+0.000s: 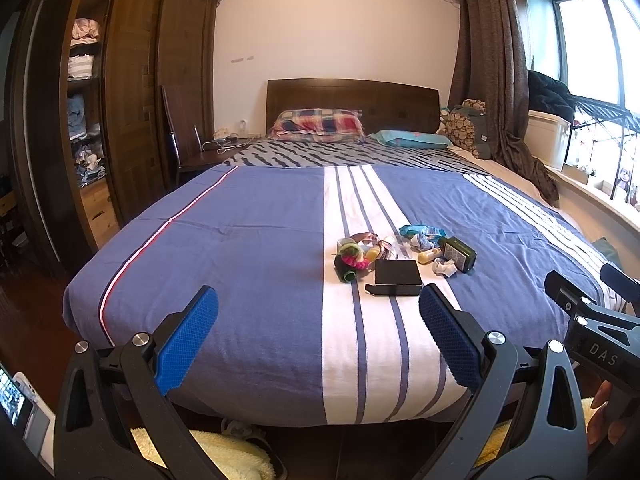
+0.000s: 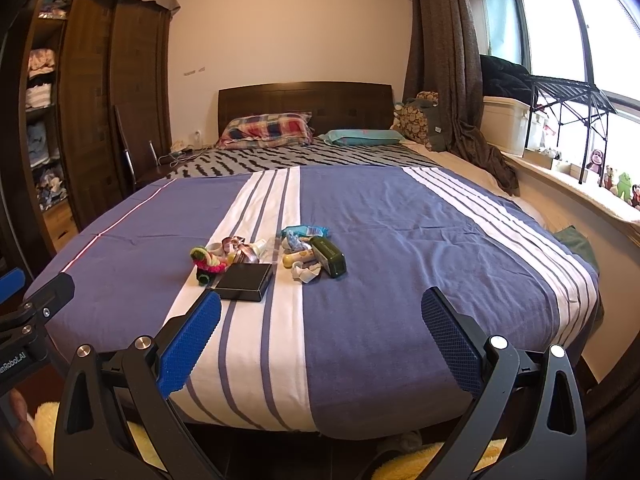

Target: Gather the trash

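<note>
Both the left tongs [image 1: 318,336] and right tongs [image 2: 320,338] hang open and empty off the foot edge of the bed [image 1: 248,240], so reach toward the trash pile [image 1: 404,254] mid-bed, taking the crumpled paper [image 2: 306,272] first, gently.

— What's my bedspread [image 1: 248,240] like?
— Soft matt cloth, faintly creased.
— My tongs' pads [image 1: 188,344]?
— Rough, knobbly blue rubber, it seems.
— The box [image 2: 244,282]?
— Smooth black, slight sheen. Headboard [image 1: 352,98]: dark polished wood.
</note>
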